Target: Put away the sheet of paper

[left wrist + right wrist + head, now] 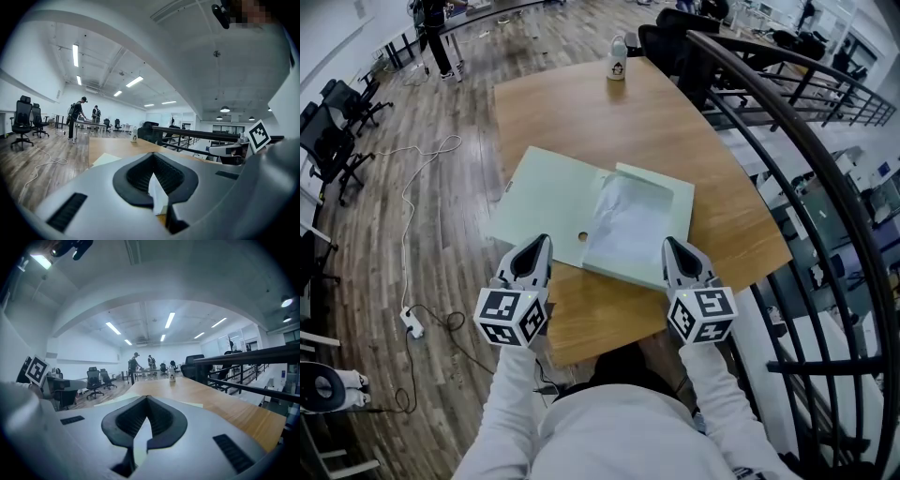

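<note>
Pinching the near edge of an open pale-green folder (546, 199) on a wooden tabletop (581, 112), the left gripper (539, 246) and right gripper (672, 246) each have their fingers clamped on a thin pale strip of it. The sheet of paper (628, 220) lies in the folder's right half. The two-sided hold seems meant to steady that half while the left cover folds over.

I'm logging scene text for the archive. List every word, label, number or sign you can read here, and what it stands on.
No text here can be read.
Bottle: a dark mark on its label, too small to read.
Marker cubes: black-and-white square patterns only, no letters or digits.
Folder and sheet of paper: no legible print.
</note>
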### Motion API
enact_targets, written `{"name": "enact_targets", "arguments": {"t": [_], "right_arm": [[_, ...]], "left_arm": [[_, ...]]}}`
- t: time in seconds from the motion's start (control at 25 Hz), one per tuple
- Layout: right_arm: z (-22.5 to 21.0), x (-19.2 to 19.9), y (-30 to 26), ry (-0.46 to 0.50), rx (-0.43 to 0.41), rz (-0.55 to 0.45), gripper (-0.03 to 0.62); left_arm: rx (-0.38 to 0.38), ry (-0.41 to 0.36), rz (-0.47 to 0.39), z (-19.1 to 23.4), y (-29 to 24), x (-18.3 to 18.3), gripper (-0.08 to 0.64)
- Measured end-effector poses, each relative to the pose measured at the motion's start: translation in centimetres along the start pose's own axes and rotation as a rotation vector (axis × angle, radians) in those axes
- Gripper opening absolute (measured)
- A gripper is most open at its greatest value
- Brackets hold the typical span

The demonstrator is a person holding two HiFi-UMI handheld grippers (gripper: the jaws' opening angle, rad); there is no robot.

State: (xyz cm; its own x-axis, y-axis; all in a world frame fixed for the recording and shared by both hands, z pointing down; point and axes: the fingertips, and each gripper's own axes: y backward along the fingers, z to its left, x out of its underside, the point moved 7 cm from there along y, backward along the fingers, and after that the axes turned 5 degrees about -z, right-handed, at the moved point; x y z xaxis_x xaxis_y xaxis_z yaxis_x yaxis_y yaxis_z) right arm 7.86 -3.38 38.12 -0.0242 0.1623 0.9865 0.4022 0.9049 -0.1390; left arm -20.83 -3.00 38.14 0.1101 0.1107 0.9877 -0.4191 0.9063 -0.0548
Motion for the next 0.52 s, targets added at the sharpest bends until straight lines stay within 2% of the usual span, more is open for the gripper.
{"name": "enact_targets", "arguments": {"t": [0.52], "right_arm": [[1.2,1.0,-1.0,-0.001,-0.051,0.023,0.026]], "left_arm": [[-0.010,0.011,0.013,0.8,0.4,0.5,0.018]]}}
